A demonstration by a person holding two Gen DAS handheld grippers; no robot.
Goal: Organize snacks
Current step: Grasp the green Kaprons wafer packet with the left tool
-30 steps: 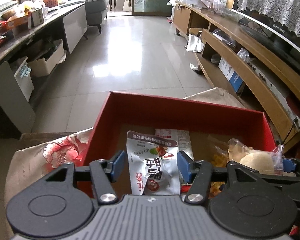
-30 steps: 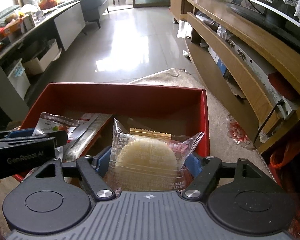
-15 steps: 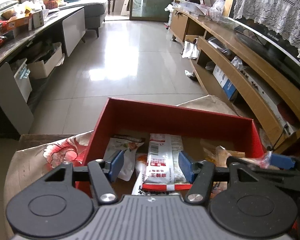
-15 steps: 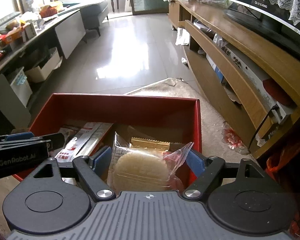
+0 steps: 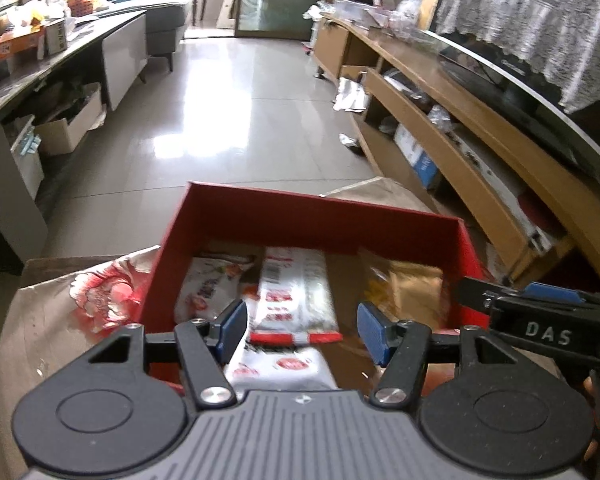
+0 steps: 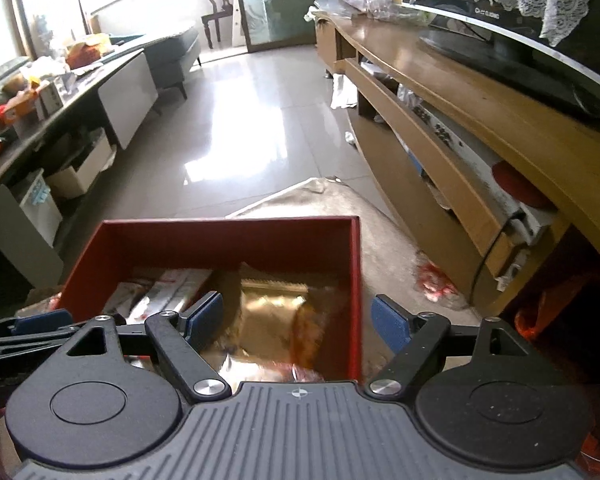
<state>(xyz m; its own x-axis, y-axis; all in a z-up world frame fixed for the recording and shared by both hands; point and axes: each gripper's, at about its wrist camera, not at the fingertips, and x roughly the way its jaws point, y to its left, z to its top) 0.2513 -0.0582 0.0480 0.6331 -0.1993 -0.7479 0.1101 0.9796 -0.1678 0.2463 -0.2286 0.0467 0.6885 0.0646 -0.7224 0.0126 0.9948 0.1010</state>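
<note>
**Both grippers spread above the red snack box**

The left gripper [image 5: 302, 326] has its blue-padded fingers [image 5: 231, 325] set wide apart, with nothing between them. Seen between the fingers is a white-and-red snack packet [image 5: 296, 296], lying lengthwise inside the red box [image 5: 320, 216]. A second white pouch [image 5: 210, 286] with red print lies just beside it on the left (print blurred, not legible). A gold foil packet [image 5: 410, 292] occupies the right part of the box.

The right gripper [image 6: 296, 320] also has its fingers [image 6: 204, 316] spread wide and holds nothing. Its right finger sits outside the box's right wall [image 6: 354, 292]; its left finger is over the interior. Below it lies the gold foil packet [image 6: 272, 312], shiny and creased, beside an amber-coloured item (blurred).

The box rests on a worktop covered by a beige floral cloth [image 5: 92, 300].
</note>
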